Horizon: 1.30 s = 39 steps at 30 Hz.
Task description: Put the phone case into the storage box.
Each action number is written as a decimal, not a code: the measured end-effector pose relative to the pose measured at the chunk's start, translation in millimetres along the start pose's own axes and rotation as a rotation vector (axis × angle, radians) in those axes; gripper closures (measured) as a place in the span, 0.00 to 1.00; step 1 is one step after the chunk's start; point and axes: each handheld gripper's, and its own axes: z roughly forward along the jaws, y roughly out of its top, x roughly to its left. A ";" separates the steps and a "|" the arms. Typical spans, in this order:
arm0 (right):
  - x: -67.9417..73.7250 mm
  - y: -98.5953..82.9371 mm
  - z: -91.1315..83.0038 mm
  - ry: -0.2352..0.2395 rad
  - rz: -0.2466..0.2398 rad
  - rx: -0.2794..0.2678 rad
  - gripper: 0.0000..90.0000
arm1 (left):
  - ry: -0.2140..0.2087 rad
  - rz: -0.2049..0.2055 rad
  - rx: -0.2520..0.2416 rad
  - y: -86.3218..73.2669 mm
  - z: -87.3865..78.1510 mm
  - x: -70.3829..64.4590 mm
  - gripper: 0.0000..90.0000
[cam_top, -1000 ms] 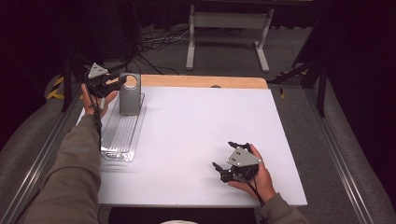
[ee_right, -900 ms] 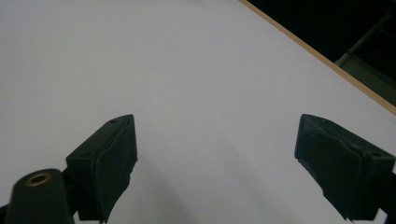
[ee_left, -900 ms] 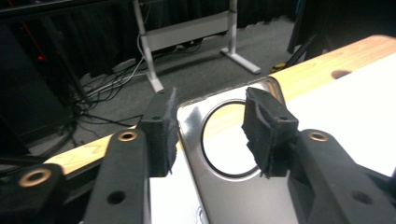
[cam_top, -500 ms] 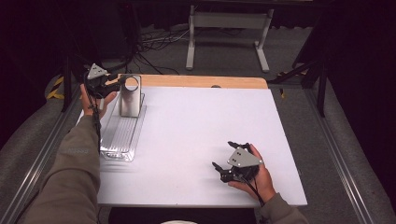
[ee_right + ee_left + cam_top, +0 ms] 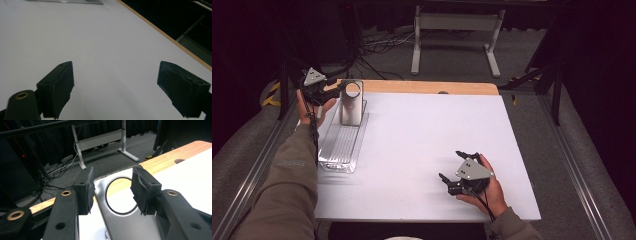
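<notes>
Two grippers, one near the work: left gripper (image 5: 324,90), jaws parted, not gripping, sits at the upright plate of the metal stand (image 5: 350,102), far-left table (image 5: 422,140) edge. Its base runs toward the person. Contact unclear. Right gripper (image 5: 457,182), jaws wide, is well apart.

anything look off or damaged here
One small thing: the foam pads on the left tongs look frayed and chipped along their edges. The metal stand sits square near the table's left edge, its upright plate with the round hole straight. Nothing is spilled. The right tongs rest open on bare table.
</notes>
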 end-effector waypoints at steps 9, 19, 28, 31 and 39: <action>-0.6 0.3 -2.7 -0.024 -0.001 -0.019 0.17 | 0.018 0.022 -0.012 6.3 -7.5 -6.6 0.51; -0.8 -0.1 -2.1 -0.027 0.003 -0.018 0.17 | 0.007 0.025 -0.035 6.3 -14.0 -13.1 0.43; -2.0 -1.3 -2.1 -0.022 0.012 -0.014 0.17 | -0.003 0.008 -0.047 2.3 -18.8 -13.8 0.35; -1.9 -1.2 -2.2 -0.016 0.012 -0.017 0.16 | -0.005 0.001 -0.055 1.0 -21.6 -13.8 0.33; -0.7 -0.8 -2.0 -0.012 0.003 -0.016 0.16 | -0.010 0.006 -0.054 -5.2 -26.5 -15.3 0.25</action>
